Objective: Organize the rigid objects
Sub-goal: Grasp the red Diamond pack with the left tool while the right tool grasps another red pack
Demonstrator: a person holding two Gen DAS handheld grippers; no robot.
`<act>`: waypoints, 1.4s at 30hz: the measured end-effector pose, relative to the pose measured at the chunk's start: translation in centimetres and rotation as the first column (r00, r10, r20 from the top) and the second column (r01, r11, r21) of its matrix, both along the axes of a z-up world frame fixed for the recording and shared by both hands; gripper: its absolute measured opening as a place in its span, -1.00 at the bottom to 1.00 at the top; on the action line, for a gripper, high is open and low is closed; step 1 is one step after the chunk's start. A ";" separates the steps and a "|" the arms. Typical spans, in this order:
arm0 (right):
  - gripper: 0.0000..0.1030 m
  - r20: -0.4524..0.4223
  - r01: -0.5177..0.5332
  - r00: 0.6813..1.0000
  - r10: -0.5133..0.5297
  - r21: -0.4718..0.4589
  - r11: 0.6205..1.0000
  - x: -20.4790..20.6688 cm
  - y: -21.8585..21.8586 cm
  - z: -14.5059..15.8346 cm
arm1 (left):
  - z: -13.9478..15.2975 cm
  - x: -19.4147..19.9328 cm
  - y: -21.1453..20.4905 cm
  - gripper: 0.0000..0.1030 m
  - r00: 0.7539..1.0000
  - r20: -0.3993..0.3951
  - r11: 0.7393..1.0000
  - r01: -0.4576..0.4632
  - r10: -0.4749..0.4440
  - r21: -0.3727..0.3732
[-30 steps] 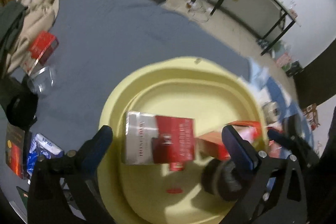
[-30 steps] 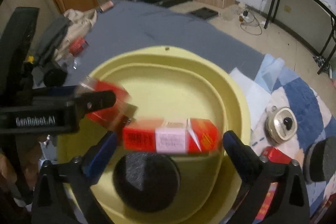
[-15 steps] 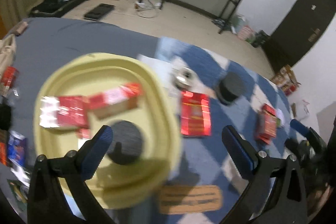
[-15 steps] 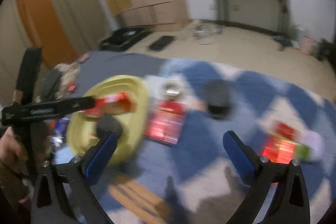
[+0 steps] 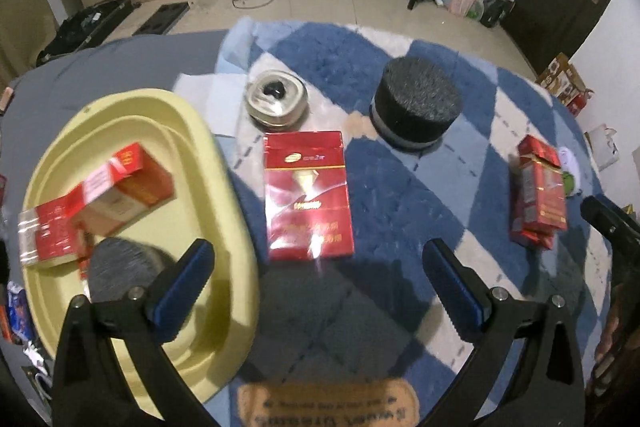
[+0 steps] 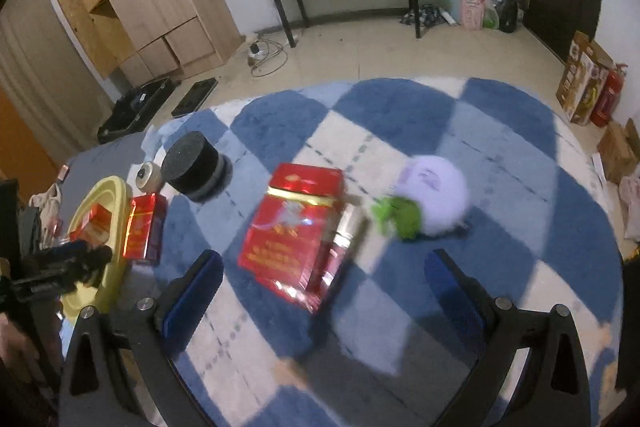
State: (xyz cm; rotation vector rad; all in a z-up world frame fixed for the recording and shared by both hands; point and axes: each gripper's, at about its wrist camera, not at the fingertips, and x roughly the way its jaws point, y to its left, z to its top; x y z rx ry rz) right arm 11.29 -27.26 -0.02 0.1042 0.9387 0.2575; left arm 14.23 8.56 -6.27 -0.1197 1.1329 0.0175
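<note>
Red boxes lie before both grippers' wide-spread, empty jaws.

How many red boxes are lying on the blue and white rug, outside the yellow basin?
2, perhaps more. One flat red box lies just right of the yellow basin. A red stack lies further right; it may hold several boxes, but blur hides how many.
</note>
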 end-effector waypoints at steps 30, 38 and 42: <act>0.13 0.099 -0.020 0.995 0.027 -0.069 0.997 4.0 2.9 -3.1 | 2.1 -0.8 -0.4 0.16 0.994 0.105 0.998 0.026 -0.020 -0.064; 0.12 0.172 -0.101 0.980 0.098 0.009 0.995 0.0 2.8 1.0 | 9.5 -6.1 6.8 0.15 0.980 0.195 0.999 -0.031 0.039 -0.045; 0.12 0.197 -0.245 0.950 0.243 -0.012 0.969 -2.1 7.7 3.5 | 9.6 -9.7 12.4 0.15 0.980 0.182 0.997 -0.082 0.081 -0.004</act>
